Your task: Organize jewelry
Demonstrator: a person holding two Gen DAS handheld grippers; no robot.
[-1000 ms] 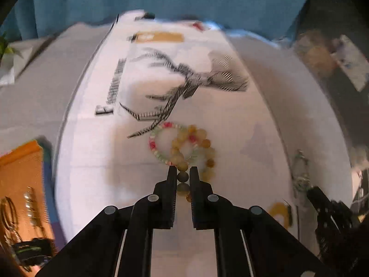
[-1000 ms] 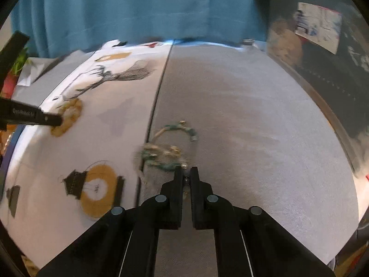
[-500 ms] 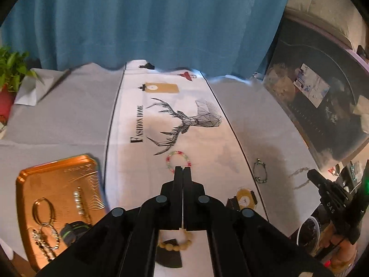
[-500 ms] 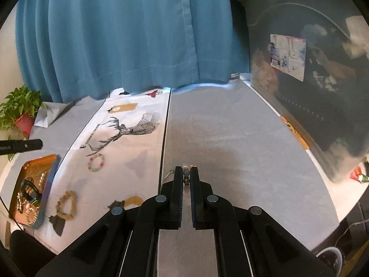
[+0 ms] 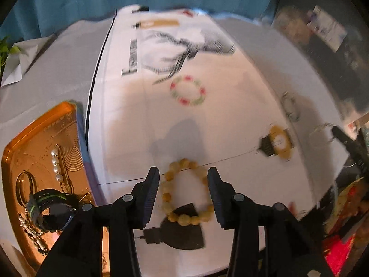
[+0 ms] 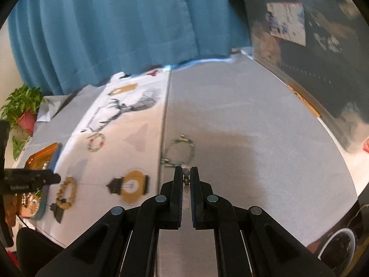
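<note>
While the copper tray (image 5: 39,143) already holds pearls, a ring and a watch, three pieces remain out — task roughly half done. Amber bead bracelet (image 5: 186,191): flat on the white runner (image 5: 230,120), a loop with no clear long axis, between the spread left gripper (image 5: 183,180) fingers. Green-red bracelet (image 5: 188,90): farther up. Right gripper (image 6: 186,173) pinches the teal chain bracelet (image 6: 182,152) — trailing away over grey cloth (image 6: 265,152).

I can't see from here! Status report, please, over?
Left gripper open over yellow bead bracelet. Right gripper shut on green chain bracelet. Orange tray left. Nothing in the way.
</note>
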